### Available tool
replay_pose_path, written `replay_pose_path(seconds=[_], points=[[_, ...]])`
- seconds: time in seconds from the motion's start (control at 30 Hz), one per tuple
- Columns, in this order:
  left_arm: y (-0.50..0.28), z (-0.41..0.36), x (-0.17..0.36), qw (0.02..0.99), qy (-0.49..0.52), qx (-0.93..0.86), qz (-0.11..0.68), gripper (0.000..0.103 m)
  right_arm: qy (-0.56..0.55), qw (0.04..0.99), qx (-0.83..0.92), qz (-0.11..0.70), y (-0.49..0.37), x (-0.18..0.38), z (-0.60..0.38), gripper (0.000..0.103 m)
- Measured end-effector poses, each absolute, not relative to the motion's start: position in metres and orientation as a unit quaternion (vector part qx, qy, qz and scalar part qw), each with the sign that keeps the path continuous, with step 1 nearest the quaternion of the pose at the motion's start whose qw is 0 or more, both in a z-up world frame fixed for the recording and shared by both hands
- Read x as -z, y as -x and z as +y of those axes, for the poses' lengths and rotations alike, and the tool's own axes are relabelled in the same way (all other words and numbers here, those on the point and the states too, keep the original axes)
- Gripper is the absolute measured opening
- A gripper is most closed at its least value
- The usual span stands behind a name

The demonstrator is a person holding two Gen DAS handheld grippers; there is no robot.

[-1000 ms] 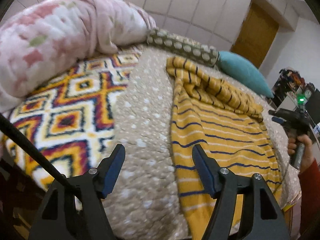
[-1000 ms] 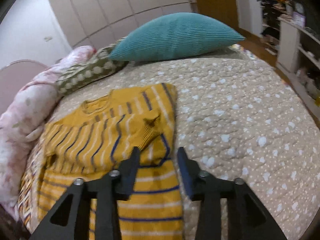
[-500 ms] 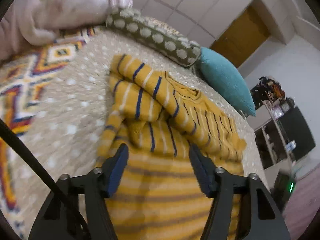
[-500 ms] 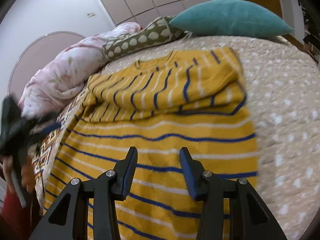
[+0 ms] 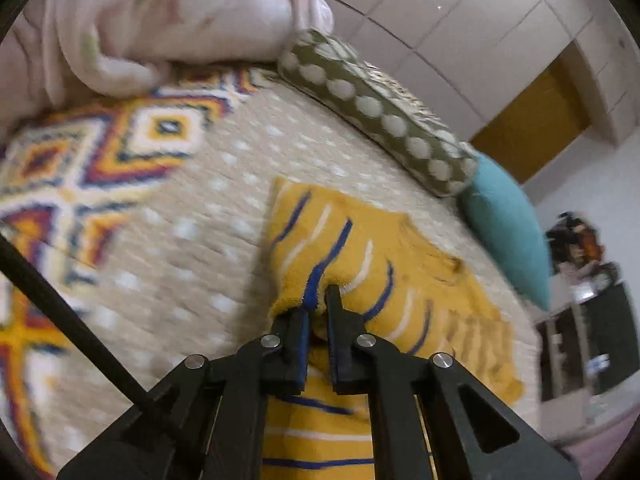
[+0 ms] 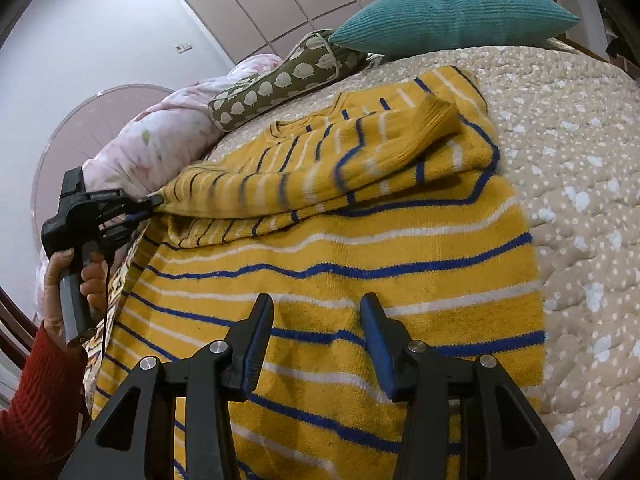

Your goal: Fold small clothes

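Left claw (image 5: 319,294) clamps a fold of the yellow striped sweater (image 6: 360,240) at the bed's (image 6: 580,160) left edge. Right claw (image 6: 316,316) hovers above the sweater's lower half, jaws apart, gripping nothing.

Even indoor light, fisheye-warped, motion-blurred
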State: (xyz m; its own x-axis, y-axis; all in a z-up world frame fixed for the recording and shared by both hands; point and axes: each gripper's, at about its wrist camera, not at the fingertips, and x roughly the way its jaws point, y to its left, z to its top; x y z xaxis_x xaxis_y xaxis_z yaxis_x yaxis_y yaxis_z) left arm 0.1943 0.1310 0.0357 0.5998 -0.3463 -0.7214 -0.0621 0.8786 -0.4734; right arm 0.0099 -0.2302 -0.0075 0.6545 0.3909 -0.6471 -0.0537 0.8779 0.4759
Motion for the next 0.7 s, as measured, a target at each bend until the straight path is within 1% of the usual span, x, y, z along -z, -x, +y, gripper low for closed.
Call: replay_pose_path(seconds=[0.13, 0.27, 0.3, 0.37, 0.4, 0.43, 0.47, 0.53, 0.6, 0.67, 0.7], points=[[-0.194, 0.14, -0.02, 0.848, 0.232, 0.087, 0.468, 0.007, -0.215, 0.884, -0.127, 0.395, -0.009, 0.007, -0.231, 0.05], [-0.171, 0.143, -0.022, 0.846, 0.231, 0.103, 0.469, 0.009, -0.216, 0.884, -0.127, 0.395, -0.01, 0.007, -0.23, 0.05], [-0.161, 0.144, -0.026, 0.851, 0.22, 0.099, 0.467, 0.013, -0.217, 0.884, -0.127, 0.395, -0.009, 0.007, -0.23, 0.05], [-0.141, 0.144, -0.035, 0.862, 0.189, 0.093, 0.46, 0.016, -0.219, 0.883, -0.128, 0.394, -0.01, 0.007, -0.231, 0.05], [-0.13, 0.143, -0.039, 0.867, 0.174, 0.096, 0.457, 0.021, -0.222, 0.883, -0.129, 0.394, -0.01, 0.007, -0.231, 0.05], [-0.118, 0.141, -0.044, 0.872, 0.159, 0.096, 0.452, 0.029, -0.226, 0.882, -0.13, 0.393, -0.01, 0.008, -0.233, 0.05], [-0.105, 0.139, -0.049, 0.878, 0.143, 0.095, 0.447, 0.033, -0.229, 0.881, -0.131, 0.392, -0.009, 0.008, -0.233, 0.05], [-0.082, 0.136, -0.057, 0.887, 0.117, 0.091, 0.436, 0.045, -0.236, 0.88, -0.132, 0.391, -0.008, 0.008, -0.235, 0.05], [-0.06, 0.131, -0.061, 0.895, 0.097, 0.087, 0.428, 0.051, -0.24, 0.879, -0.131, 0.39, -0.007, 0.009, -0.236, 0.05], [-0.036, 0.124, -0.064, 0.899, 0.083, 0.091, 0.42, 0.053, -0.245, 0.876, -0.132, 0.395, -0.008, 0.008, -0.238, 0.05], [-0.028, 0.122, -0.065, 0.899, 0.08, 0.094, 0.419, 0.055, -0.247, 0.873, -0.129, 0.401, -0.008, 0.005, -0.239, 0.049]])
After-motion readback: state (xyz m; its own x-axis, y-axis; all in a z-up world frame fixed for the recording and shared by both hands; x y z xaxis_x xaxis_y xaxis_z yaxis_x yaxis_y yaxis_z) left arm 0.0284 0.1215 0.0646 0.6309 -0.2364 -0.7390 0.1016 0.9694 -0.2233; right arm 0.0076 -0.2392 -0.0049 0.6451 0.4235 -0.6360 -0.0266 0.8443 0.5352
